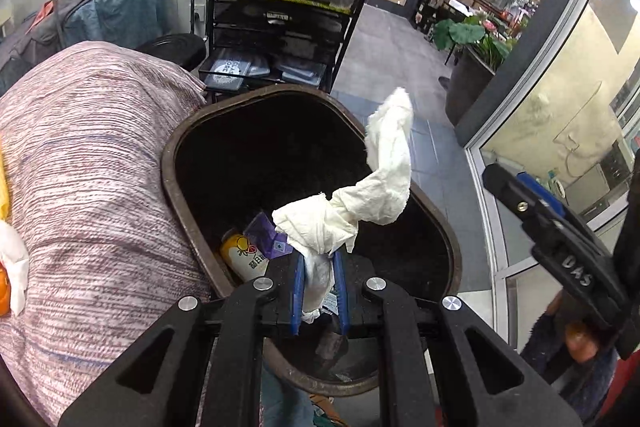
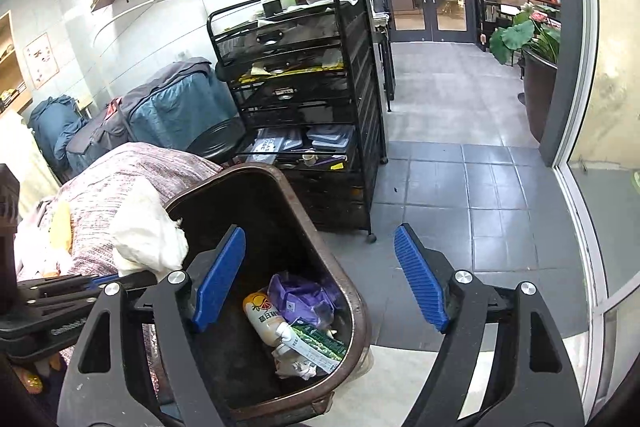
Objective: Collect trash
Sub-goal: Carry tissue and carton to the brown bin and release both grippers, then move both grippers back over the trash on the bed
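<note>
My left gripper [image 1: 319, 261] is shut on a crumpled white paper towel [image 1: 372, 199], which sticks up over the open brown trash bin [image 1: 170, 163]. In the bin lie a yellow drink bottle [image 1: 244, 255] and a purple wrapper [image 1: 268, 235]. In the right wrist view my right gripper [image 2: 320, 279] stands open above the bin's rim [image 2: 354, 291], nothing between its blue pads [image 2: 222, 277]. Below it lie the bottle [image 2: 266, 317], the purple wrapper [image 2: 300, 299], a green carton [image 2: 318, 345] and crumpled paper. The held towel [image 2: 148, 239] shows at the left.
A pink striped fabric mound [image 1: 88, 155] presses against the bin's left side. A black mesh drawer cart [image 2: 304, 99] stands behind the bin. Grey tiled floor [image 2: 460, 187] runs right to a glass wall and a large potted plant [image 2: 536, 91].
</note>
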